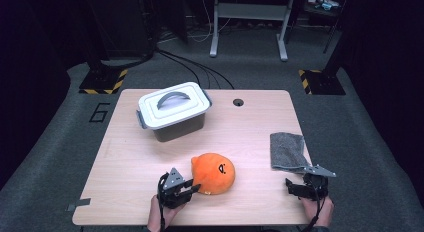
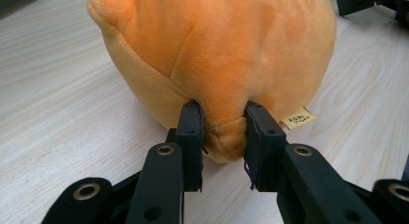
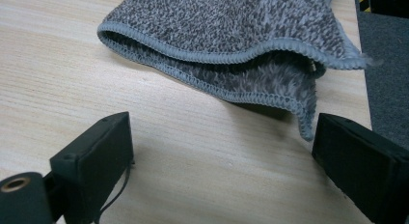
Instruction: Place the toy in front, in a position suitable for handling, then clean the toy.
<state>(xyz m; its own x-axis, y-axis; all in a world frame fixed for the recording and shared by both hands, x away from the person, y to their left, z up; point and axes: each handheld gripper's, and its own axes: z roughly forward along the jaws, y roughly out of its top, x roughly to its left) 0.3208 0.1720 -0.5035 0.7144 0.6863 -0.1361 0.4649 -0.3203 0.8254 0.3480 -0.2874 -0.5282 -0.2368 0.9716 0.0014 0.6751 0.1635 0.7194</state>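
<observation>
An orange plush toy (image 1: 214,173) with a small dark mark on top lies on the wooden table (image 1: 250,127), front centre. My left gripper (image 1: 192,187) comes at it from the front left. In the left gripper view, the jaws of the left gripper (image 2: 224,120) pinch a fold of the plush toy (image 2: 212,55) at its lower edge, next to a small yellow label (image 2: 298,119). A folded grey cloth (image 1: 286,151) lies at the table's right edge. My right gripper (image 1: 295,187) rests just in front of it, open. The right gripper (image 3: 222,142) has bare wood between its jaws, with the cloth (image 3: 231,21) beyond.
A white-lidded grey storage box (image 1: 172,111) with a grey handle stands at the back left of the table. A round cable hole (image 1: 238,102) sits near the back edge. The table's right edge (image 3: 359,79) runs close beside the right gripper.
</observation>
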